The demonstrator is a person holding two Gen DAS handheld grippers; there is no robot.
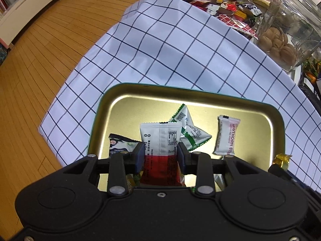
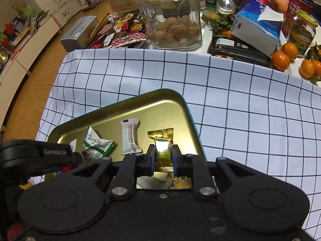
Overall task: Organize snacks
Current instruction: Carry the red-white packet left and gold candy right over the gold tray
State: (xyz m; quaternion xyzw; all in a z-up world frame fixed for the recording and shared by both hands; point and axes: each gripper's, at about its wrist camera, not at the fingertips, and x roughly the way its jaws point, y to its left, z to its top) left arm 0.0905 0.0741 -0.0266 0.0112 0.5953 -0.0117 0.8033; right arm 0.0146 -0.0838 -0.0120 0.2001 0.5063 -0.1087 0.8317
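A gold tin tray (image 1: 124, 104) with a teal rim lies on a checked cloth; it also shows in the right wrist view (image 2: 160, 104). My left gripper (image 1: 160, 154) is shut on a white and red snack packet (image 1: 160, 140) above the tray. My right gripper (image 2: 163, 156) is shut on a gold-wrapped candy (image 2: 161, 140) over the tray's right part. In the tray lie a white hawthorn strip packet (image 1: 226, 136), a green and white packet (image 1: 190, 128) and a dark packet (image 1: 120, 142). The hawthorn packet (image 2: 130, 136) and green packet (image 2: 96, 144) show in the right wrist view.
The white checked cloth (image 2: 240, 104) covers the table. Behind it stand a glass jar of walnuts (image 2: 172, 14), a snack pile (image 2: 124, 32), a grey box (image 2: 80, 32), a blue tissue pack (image 2: 256, 24), tangerines (image 2: 284, 56) and jars. Wooden floor (image 1: 40, 60) lies left.
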